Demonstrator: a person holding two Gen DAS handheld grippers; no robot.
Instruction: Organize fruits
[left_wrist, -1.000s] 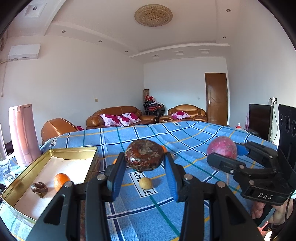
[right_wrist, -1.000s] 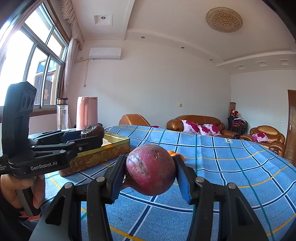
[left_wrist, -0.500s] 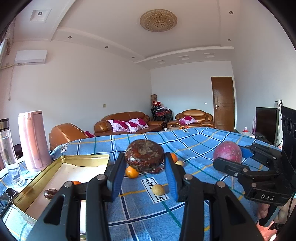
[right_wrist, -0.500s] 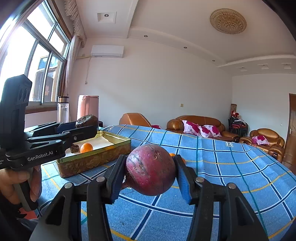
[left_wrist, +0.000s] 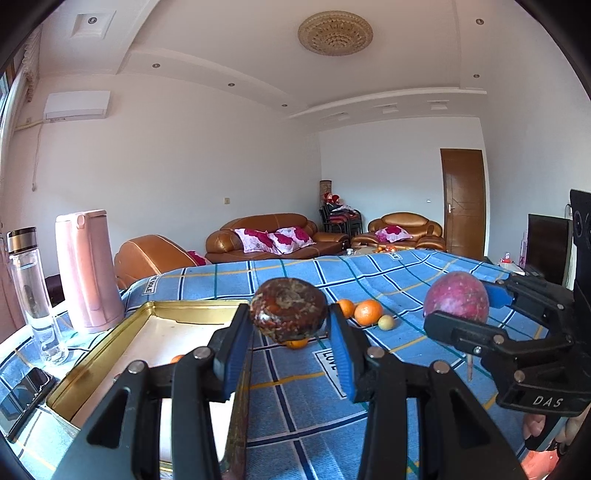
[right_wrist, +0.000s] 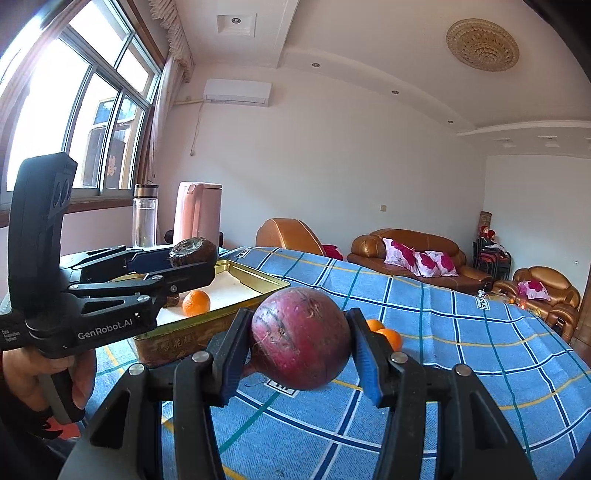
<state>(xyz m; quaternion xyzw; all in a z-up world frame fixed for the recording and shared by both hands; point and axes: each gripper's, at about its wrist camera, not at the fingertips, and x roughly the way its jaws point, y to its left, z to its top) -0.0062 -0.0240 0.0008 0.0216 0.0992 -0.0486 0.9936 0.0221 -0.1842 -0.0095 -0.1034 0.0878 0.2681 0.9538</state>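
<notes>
We see the left gripper (left_wrist: 290, 332) clamped on a dark, mottled brown fruit (left_wrist: 289, 309), its blue pads pressing both sides and holding it clear of the table (left_wrist: 295, 391), which is covered by a blue checked cloth. In the right wrist view the same gripper (right_wrist: 192, 264) reaches in from the left, and the brown fruit (right_wrist: 192, 251) hangs over the near left part of a gold tin tray (right_wrist: 258, 275). The right gripper (right_wrist: 301, 350) is clamped on a round reddish-purple fruit (right_wrist: 301, 338), also lifted off the cloth; in the left wrist view it (left_wrist: 458, 310) comes in from the right with that fruit (left_wrist: 456, 299) between its fingers. The tray (left_wrist: 110, 343) lies on the left side of the table, and an orange (right_wrist: 196, 302) sits on its pale floor beside a small dark item that the left gripper mostly hides. Farther out on the cloth, right of the tray, two oranges (left_wrist: 360, 311) lie touching, with a small yellowish fruit (left_wrist: 386, 322) just beside them on the right, and another orange (left_wrist: 296, 343) shows partly below the brown fruit. At the far left edge stand a pink jug (left_wrist: 88, 269) and a clear bottle (left_wrist: 33, 291), with a dark phone (left_wrist: 26, 391) lying nearer. A hand (right_wrist: 44, 373) grips the left gripper's handle.
</notes>
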